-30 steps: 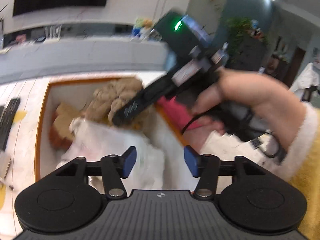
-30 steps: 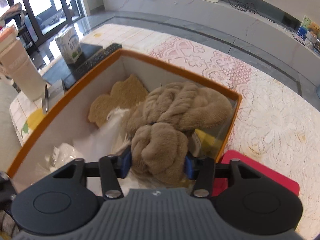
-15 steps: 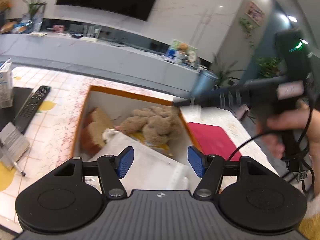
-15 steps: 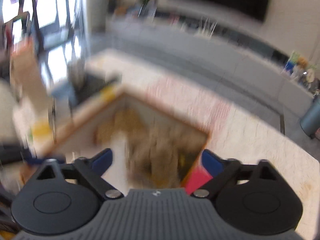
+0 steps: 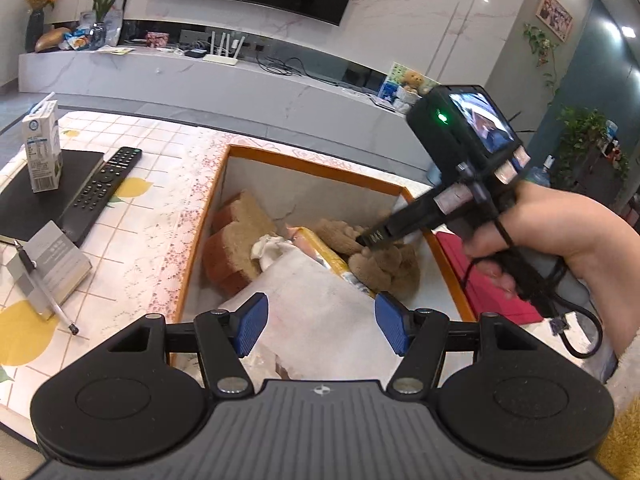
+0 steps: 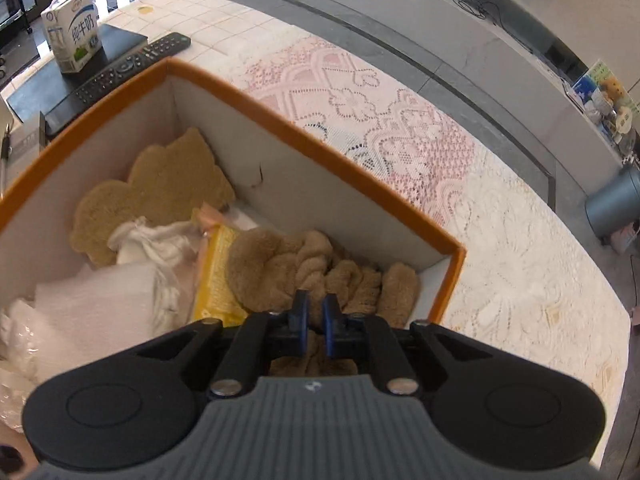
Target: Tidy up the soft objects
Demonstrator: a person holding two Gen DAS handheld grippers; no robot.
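Note:
An orange-rimmed box [image 5: 312,162] [image 6: 320,148] holds soft things. In it lie a brown plush toy [image 5: 380,264] [image 6: 272,272], a tan bread-shaped cushion [image 5: 236,248] [image 6: 160,184], a white cloth [image 5: 272,246] [image 6: 152,240], a yellow packet [image 5: 324,248] [image 6: 218,276] and a white padded bag [image 5: 320,300] [image 6: 92,300]. My right gripper [image 6: 316,312] [image 5: 374,236] points steeply down, shut, with its tips against the plush toy. Whether any plush is pinched between them cannot be told. My left gripper [image 5: 322,322] hangs open over the white bag, holding nothing.
Left of the box are a milk carton [image 5: 42,148] [image 6: 74,36] on a black book [image 5: 24,204], a remote [image 5: 104,188] [image 6: 132,64], and a grey notebook [image 5: 48,264] with a pen. A red pad [image 5: 492,292] lies right of the box. A lace cloth covers the table.
The right gripper held the plush between its pads, rose out with jaws wide, then came back down onto the plush and shut. The left gripper's view rolled and steadied.

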